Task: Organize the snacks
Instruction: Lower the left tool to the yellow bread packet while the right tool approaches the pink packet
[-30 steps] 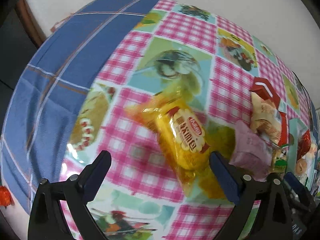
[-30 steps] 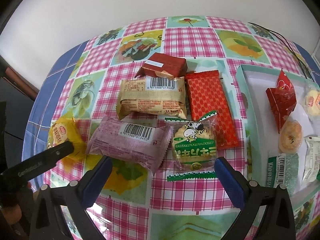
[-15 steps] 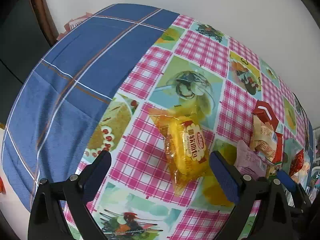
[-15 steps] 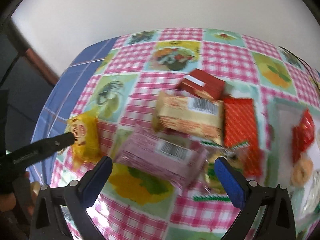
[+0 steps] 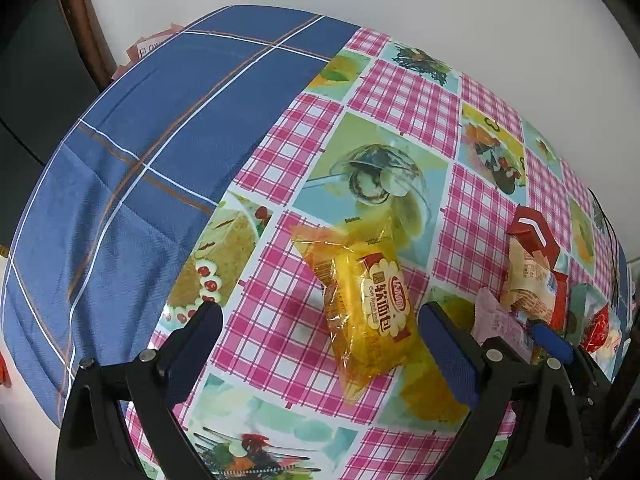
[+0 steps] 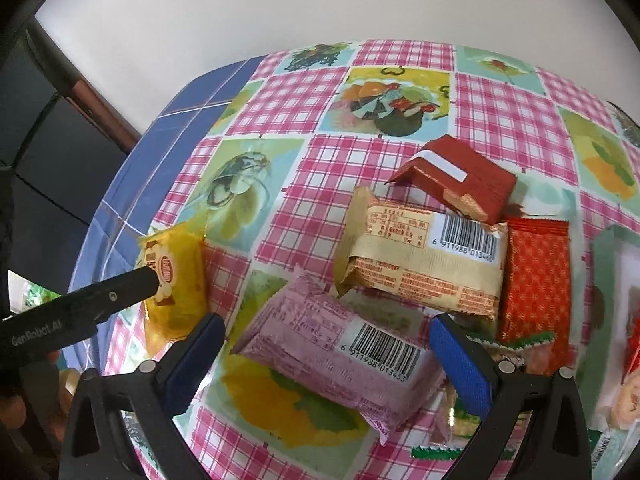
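Near the blue cloth edge point(image 5: 132, 152), both spread grippers, left point(image 5: 320, 354) and right point(image 6: 326, 360), hover over packets on the checked tablecloth point(image 6: 304, 168).

Bright, even light is filling both views. Glare is shining on the yellow packet point(image 5: 370, 312) and on the glossy tablecloth point(image 5: 280, 344) just below it. Soft shadows are sitting under the pink packet point(image 6: 340, 350). Fisheye distortion is bulging the tablecloth and darkening the corners. Both views are looking sharp, softening slightly toward the rims.
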{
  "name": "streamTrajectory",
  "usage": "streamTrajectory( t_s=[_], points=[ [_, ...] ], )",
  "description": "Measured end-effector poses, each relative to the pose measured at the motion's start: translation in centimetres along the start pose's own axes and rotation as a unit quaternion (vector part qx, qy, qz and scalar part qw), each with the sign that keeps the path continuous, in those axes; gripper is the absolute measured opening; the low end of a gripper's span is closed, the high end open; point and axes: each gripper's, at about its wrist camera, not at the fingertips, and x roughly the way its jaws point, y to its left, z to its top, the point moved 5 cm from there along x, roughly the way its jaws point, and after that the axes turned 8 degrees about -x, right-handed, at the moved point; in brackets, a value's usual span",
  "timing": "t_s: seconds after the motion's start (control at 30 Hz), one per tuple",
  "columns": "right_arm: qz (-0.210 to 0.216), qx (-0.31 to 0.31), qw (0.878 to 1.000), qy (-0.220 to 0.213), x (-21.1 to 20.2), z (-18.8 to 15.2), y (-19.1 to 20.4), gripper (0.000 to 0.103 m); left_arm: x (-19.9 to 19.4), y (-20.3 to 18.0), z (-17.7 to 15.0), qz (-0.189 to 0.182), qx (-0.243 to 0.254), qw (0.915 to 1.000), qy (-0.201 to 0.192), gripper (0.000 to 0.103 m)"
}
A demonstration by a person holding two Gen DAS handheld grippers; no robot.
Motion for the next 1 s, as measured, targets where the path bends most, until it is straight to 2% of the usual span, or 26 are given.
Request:
streamTrajectory(
  t_s=[0.17,0.43,0.6,0.7,0.83,1.0],
  points=[
    [0.024,0.022,0.999,0.008,-0.2,-0.4,-0.1,0.103,0.1,-0.3,0.0,0.001,0.006,1.0,0.0,0.098],
    [0.036,0.036,0.998,0.042,-0.3,-1.6,0.9,0.103,-0.2,-0.4,0.0,0.0,0.011,0.9999,-0.002,0.098],
    [0.056,0.043,0.997,0.044,-0.3,-1.8,2.0,0.103,0.1,-0.5,0.1,0.003,0.011,0.9999,-0.001,0.098],
    [0.04,0.037,0.998,0.04,-0.2,-1.7,2.1,0.103,0.5,-1.2,0.2,0.003,0.014,0.9999,0.001,0.098],
    [-0.012,0.024,0.999,0.04,0.2,-1.6,1.4,0.1,0.8,-2.4,0.3,-0.002,0.023,0.9997,-0.002,0.098],
    [-0.031,0.02,0.998,0.041,0.6,-1.6,0.8,0.093,1.6,-2.8,0.3,-0.008,0.02,0.9998,0.001,0.098]
  ],
)
